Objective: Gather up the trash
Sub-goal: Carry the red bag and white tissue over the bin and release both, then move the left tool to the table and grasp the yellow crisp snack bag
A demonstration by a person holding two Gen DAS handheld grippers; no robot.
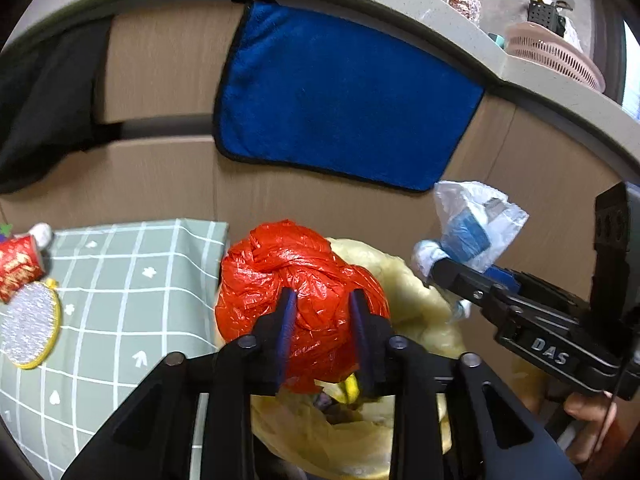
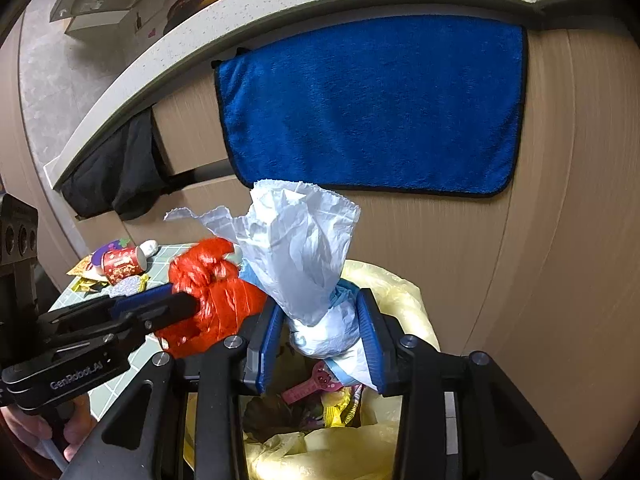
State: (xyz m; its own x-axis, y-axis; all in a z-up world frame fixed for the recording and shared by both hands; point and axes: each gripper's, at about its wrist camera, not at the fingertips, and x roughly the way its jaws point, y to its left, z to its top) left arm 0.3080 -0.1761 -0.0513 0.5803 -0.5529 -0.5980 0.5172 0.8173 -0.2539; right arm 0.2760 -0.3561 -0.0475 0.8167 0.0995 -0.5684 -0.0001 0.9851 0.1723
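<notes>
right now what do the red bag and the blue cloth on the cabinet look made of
Red bag: thin glossy plastic film, judging by its sharp crinkles and shiny highlights, knotted at the top.
Blue cloth: soft matte plush, probably microfibre; it shows a fuzzy nap, no shine and a dark stitched border.

A blue towel [image 1: 344,96] hangs on the far cabinet front, a black cloth [image 1: 44,104] left of it. Nearer left, a checked green tablecloth [image 1: 132,280] carries a red cup [image 1: 18,266] (lying on its side) just beside a silvery pad [image 1: 30,324].
</notes>
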